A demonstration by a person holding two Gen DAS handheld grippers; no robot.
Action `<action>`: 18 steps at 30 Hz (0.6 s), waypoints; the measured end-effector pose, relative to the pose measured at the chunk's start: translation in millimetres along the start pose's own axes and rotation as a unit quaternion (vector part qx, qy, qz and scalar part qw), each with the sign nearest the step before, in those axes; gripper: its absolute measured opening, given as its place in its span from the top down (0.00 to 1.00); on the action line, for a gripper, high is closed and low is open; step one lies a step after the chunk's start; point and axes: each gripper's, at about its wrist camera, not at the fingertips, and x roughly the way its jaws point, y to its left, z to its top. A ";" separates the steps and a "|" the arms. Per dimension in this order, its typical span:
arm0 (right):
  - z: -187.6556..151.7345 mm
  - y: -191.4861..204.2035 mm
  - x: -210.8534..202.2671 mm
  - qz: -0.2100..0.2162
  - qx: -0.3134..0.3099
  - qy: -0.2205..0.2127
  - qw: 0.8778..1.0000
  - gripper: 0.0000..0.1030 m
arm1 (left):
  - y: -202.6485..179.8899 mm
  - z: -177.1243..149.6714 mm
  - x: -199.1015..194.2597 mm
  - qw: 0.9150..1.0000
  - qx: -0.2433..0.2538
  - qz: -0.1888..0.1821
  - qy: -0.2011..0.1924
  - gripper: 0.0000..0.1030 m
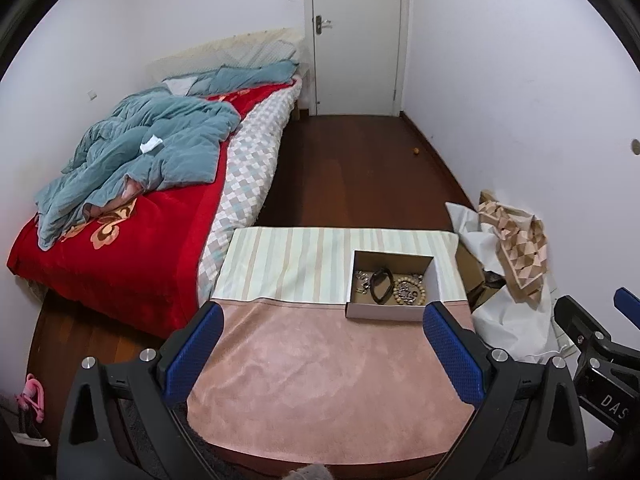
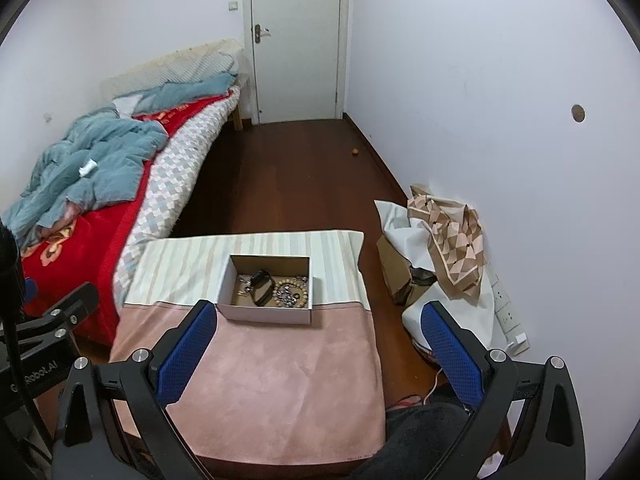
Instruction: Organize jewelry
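A bed [image 1: 132, 184] with a red blanket and a rumpled blue quilt [image 1: 148, 152] fills the left of the room. Beside it stands the bench [image 1: 320, 368], covered in pink and striped cloth. On the striped part sits an open cardboard box [image 2: 266, 314] holding the jewelry: a black band [image 2: 262, 282], a wooden bead bracelet [image 1: 410, 290] and silvery chain pieces [image 1: 363, 282]. The left gripper [image 1: 322, 344] and right gripper [image 2: 318, 340] hover over the pink cloth short of the box, jaws spread wide, holding nothing.
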 end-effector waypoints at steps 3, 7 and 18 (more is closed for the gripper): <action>4.2 -2.0 19.9 -0.006 0.003 0.012 1.000 0.00 | -2.6 5.0 17.6 1.000 0.001 0.000 0.010 0.01; 10.2 -3.9 43.2 -0.009 0.006 0.026 1.000 0.00 | -4.7 11.6 37.8 1.000 0.001 0.005 0.023 0.01; 27.2 -1.6 93.1 -0.027 0.000 0.054 0.998 0.00 | -13.4 27.2 79.2 0.999 0.009 0.019 0.047 0.00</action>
